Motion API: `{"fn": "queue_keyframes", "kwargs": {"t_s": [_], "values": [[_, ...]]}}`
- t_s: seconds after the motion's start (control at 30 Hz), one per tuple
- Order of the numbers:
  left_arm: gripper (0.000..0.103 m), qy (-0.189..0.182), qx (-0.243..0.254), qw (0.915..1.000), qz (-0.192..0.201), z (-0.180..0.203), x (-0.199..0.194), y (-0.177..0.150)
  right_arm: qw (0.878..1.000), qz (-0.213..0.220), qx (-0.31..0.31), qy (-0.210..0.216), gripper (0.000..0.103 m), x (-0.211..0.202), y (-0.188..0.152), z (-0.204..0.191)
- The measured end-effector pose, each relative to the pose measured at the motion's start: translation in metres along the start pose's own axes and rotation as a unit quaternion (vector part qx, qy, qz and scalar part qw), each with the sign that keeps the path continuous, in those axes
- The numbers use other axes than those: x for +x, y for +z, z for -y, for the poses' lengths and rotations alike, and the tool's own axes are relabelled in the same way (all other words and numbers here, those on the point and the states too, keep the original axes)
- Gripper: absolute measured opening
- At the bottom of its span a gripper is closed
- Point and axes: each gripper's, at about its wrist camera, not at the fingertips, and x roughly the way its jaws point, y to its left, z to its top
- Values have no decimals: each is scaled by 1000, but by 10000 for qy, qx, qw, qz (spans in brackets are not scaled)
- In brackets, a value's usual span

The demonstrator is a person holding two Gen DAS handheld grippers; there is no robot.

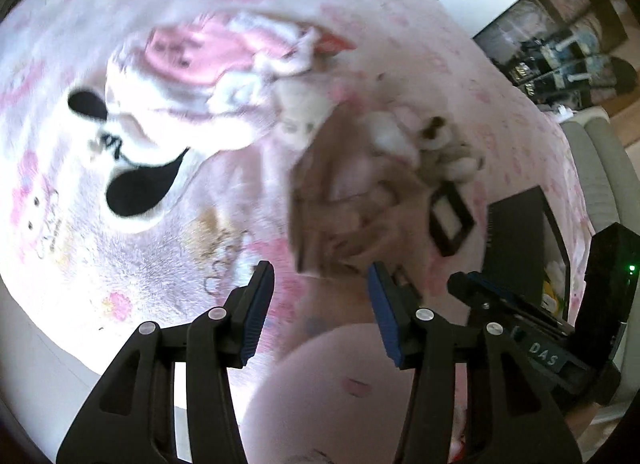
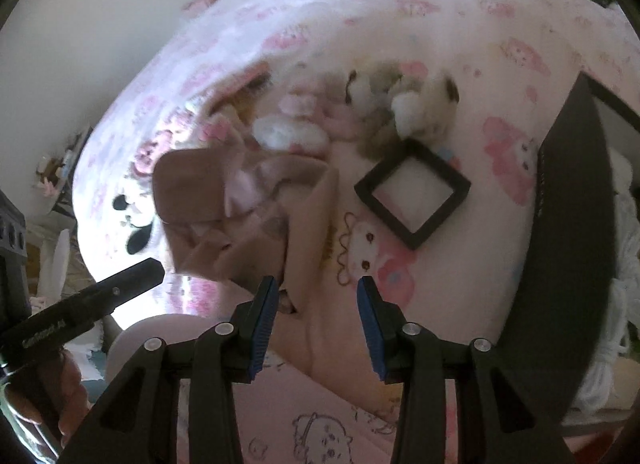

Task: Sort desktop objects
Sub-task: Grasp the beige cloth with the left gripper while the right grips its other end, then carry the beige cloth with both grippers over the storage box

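Desktop objects for sorting, scattered on a pink cartoon-print plush blanket [image 2: 500, 24]: a crumpled tan-brown fabric piece with pale pink lining [image 2: 248, 216], lying left of centre in the right wrist view; a square black frame with a pale centre [image 2: 412, 200], flat on the blanket, just right of the fabric and apart from it; a small beige-and-white plush toy with dark ears [image 2: 404, 104], beyond the frame and touching or overlapping its far corner; a white fluffy item with pink parts [image 2: 288, 128], beside the plush toy, too blurred to identify. Large white-and-pink plush with black ears [image 1: 168, 104], well to the left in the left wrist view. Dark flat rectangular panel [image 2: 568, 248], at the right edge, partly raised. Left gripper [image 1: 320, 304]: fingers apart, nothing between them, poised above the near edge of the tan fabric. Right gripper [image 2: 318, 312]: fingers apart, nothing gripped, a fold of the tan fabric just ahead of its left finger. Both views motion-blurred.
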Motion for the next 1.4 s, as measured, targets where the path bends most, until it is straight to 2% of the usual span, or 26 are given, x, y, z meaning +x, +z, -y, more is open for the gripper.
{"fn": "queue_keyframes", "kwargs": {"t_s": [0.17,0.4,0.57,0.6,0.63,0.67,0.7,0.73,0.83,0.93,1.1,1.3,1.4], "values": [[50,-152,-129,9997,-169,-12,23,11,9998,-188,68,27,45,25,10,-1],[53,-136,-106,9998,-126,-13,31,32,9993,-377,51,-4,47,50,21,-5],[52,-56,-144,9996,-254,-14,45,43,9983,-574,65,-36,49,68,20,-4],[48,-24,-137,9996,-255,-15,47,45,9982,-604,38,-34,49,71,19,-5],[30,58,-110,9997,-224,-14,47,46,9981,-609,-30,2,49,73,18,-6],[19,96,-87,9997,-204,-13,47,46,9982,-594,-102,45,45,74,17,-8],[9,86,-69,9997,-205,-11,46,45,9982,-566,-166,88,31,74,17,-10],[7,42,-48,9998,-175,-9,44,44,9979,-563,-248,188,15,72,17,-12],[7,-112,49,9999,6,3,29,38,9981,-334,-387,331,7,56,17,-18],[7,-167,210,9995,151,18,12,34,9988,5,-458,161,6,32,17,-20],[7,-309,527,9974,382,45,-16,27,9975,433,-474,299,5,-12,11,-17],[7,-623,806,9938,436,87,-32,11,9949,824,-396,437,5,-60,9,-8],[7,-660,1049,9915,391,112,-36,-1,9933,982,-286,536,5,-76,5,2]]}}
